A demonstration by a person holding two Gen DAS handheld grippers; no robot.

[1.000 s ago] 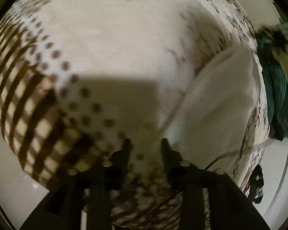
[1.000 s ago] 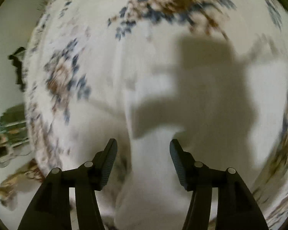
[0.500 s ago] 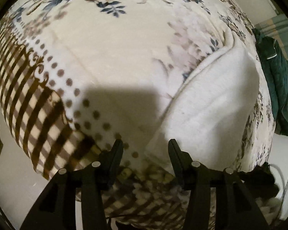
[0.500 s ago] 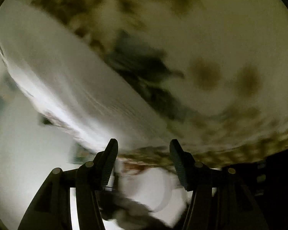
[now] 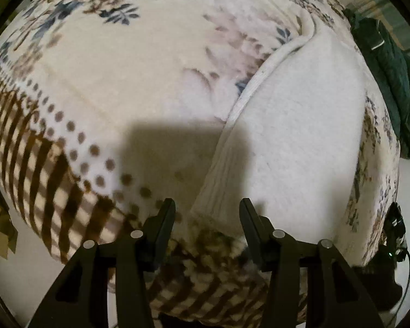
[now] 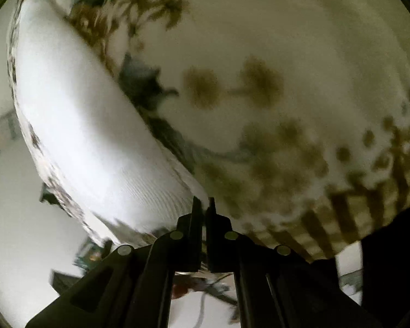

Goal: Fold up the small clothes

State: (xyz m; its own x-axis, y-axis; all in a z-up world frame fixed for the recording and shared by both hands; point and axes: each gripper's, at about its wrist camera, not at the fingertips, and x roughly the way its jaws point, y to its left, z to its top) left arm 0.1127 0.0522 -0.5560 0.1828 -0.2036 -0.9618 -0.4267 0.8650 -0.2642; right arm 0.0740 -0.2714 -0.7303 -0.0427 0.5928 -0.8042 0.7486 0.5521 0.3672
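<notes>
A white knitted garment [image 5: 295, 136] lies folded flat on a floral blanket [image 5: 139, 82] on the bed. My left gripper [image 5: 207, 210] is open, its fingers on either side of the garment's near ribbed corner. In the right wrist view the same white garment [image 6: 95, 131] runs along the left, blurred. My right gripper [image 6: 203, 205] has its fingers nearly together at the garment's ribbed end; a thin white edge seems to lie between them.
The blanket has a brown striped and dotted border [image 5: 41, 180] near its edge. A dark green garment [image 5: 393, 82] lies at the far right of the bed. Pale floor [image 5: 24, 270] shows beyond the bed edge.
My left gripper opened and drew back a little from the garment. My right gripper swung round to the garment's ribbed end and closed from wide open.
</notes>
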